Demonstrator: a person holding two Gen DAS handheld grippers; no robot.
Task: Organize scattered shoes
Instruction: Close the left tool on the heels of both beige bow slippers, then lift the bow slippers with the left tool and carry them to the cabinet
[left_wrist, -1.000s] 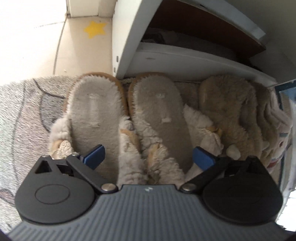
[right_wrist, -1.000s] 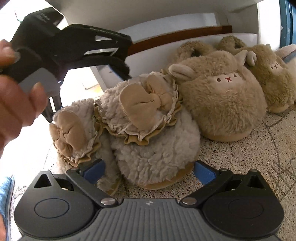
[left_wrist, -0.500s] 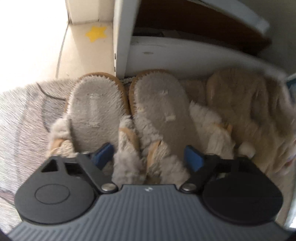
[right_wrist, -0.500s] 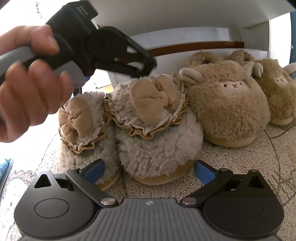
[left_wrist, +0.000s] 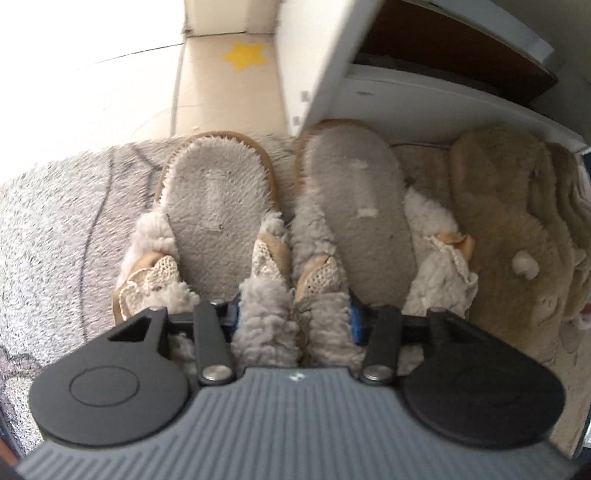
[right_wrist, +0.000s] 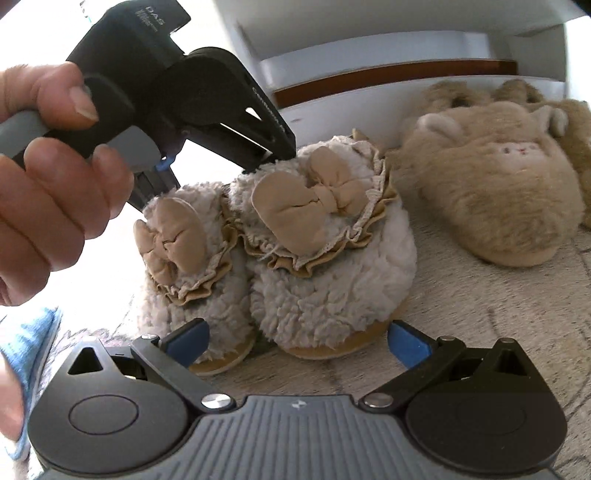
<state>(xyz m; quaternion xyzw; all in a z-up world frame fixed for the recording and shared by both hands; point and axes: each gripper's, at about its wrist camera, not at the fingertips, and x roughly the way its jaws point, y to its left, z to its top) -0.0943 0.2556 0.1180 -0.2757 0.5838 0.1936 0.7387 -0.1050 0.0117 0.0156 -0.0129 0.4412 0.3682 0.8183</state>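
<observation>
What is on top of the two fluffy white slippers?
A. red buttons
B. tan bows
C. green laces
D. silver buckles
B. Each of the two white slippers has a puffy tan bow sitting on a frilly ruffle, seen plainly from the right wrist camera.
</observation>
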